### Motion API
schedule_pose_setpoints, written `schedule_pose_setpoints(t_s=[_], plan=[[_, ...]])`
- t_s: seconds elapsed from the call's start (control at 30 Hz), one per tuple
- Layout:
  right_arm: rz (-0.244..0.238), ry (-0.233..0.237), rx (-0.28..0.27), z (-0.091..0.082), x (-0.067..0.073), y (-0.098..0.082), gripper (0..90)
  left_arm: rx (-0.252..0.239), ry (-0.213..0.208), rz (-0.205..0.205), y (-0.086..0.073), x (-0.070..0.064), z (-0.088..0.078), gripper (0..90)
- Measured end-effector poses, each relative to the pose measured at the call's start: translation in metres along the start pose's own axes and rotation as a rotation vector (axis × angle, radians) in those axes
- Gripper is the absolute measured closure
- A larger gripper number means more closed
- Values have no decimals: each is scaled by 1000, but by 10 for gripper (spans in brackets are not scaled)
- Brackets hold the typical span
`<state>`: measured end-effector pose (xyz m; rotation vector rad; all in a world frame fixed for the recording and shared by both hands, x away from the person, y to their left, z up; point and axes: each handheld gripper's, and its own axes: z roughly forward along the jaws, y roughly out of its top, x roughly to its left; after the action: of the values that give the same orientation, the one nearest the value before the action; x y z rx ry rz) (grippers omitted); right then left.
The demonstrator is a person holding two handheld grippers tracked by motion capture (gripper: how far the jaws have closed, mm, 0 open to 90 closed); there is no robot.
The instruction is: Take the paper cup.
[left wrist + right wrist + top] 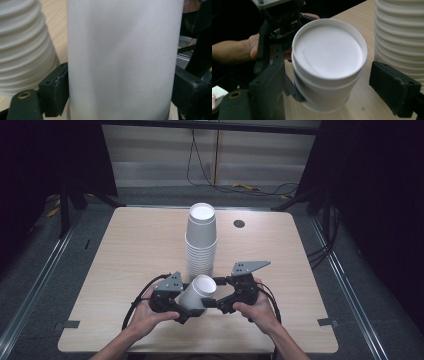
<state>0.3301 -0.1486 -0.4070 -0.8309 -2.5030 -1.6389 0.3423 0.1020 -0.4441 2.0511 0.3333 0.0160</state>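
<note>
A tall stack of upturned white paper cups (201, 240) stands mid-table; it also shows as the stack (22, 50) and the stack (399, 32). Just in front of it, a white cup (197, 294) is held tilted above the table, its closed base towards my right gripper. My left gripper (192, 303) is shut on the cup wall (122, 62), one pad pressed to each side. My right gripper (214, 293) is open, its jaws straddling the cup's base end (328, 50), with a gap at the right pad (395, 87). A ring below the base suggests a second nested cup.
The wooden table (135, 250) has a round cable hole (239, 224) behind the stack and tape marks (67, 324) near its front corners. Cables (250, 187) lie on the floor beyond. Dark curtains flank both sides.
</note>
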Motion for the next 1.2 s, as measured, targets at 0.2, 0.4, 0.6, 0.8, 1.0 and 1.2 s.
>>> schedule_pose_setpoints(t_s=[0.2,0.4,0.6,0.8,1.0,1.2], plan=[[-13,-26,29,-3,-2,1,144,13,18,-6,-1,5,-6,151],[-29,-55,64,-2,-3,0,144,34,6,-11,1,7,-11,151],[-43,-56,91,-1,-3,0,140,67,4,-23,0,8,-13,153],[-54,-66,124,-2,-5,0,153,108,-6,-5,3,7,-12,155],[-83,-84,159,-5,-5,2,196,174,-5,-3,4,7,-10,155],[-127,-79,212,-2,-2,2,186,212,-17,9,3,7,-9,156]])
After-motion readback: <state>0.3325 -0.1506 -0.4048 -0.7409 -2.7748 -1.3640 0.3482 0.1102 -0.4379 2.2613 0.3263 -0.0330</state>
